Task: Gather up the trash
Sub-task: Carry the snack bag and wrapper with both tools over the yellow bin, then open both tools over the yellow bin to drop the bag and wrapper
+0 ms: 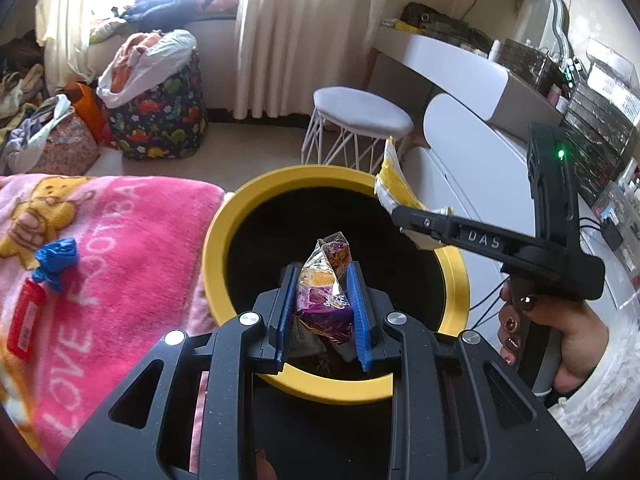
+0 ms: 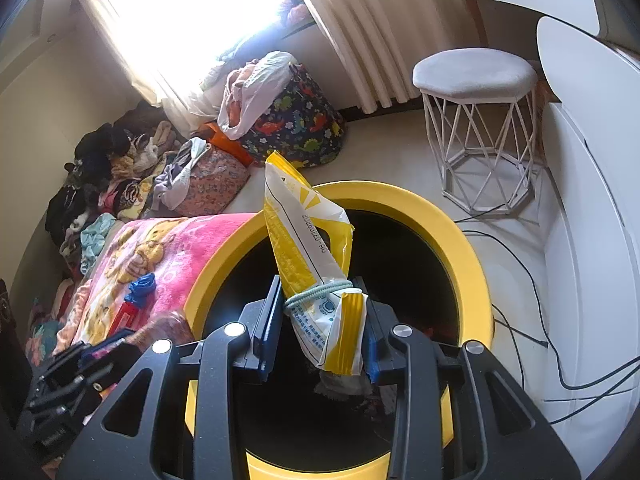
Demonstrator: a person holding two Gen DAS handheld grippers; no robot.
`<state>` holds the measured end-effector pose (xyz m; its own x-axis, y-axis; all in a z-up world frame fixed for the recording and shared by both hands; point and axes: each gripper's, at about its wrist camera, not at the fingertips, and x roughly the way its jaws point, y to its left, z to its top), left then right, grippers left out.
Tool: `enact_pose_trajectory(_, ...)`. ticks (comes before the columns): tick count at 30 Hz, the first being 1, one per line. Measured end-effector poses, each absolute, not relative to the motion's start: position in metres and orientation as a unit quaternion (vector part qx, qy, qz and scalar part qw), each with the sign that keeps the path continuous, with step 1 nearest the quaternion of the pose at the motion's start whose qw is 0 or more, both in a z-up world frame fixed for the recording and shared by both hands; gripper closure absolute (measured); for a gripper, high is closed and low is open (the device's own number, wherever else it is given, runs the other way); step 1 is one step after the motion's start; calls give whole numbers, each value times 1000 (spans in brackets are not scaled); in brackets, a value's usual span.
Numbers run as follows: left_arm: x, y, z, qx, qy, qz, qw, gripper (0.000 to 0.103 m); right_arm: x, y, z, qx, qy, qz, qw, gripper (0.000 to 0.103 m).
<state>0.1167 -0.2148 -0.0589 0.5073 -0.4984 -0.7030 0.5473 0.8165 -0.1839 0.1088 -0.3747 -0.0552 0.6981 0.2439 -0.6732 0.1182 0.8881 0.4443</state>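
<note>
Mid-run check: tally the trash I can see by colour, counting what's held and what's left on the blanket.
Purple snack wrapper, in left gripper: 1
Yellow-white packet, in right gripper: 1
Blue crumpled piece on pink blanket: 1
Red packet on blanket: 1
Total: 4

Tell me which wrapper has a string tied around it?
The tall yellow-and-white packet in the right gripper has a pale cord around its middle. The purple wrapper in the left gripper has none.

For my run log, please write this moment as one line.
left gripper: shut on purple snack wrapper | right gripper: shut on yellow packet | both over yellow bin
</note>
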Motion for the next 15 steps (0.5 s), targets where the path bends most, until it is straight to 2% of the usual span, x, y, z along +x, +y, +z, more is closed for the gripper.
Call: enact_pose_trajectory(15, 126, -231, -81, 35, 422, -305, 853, 84, 108, -383, -59, 239, 387, 21, 890, 70)
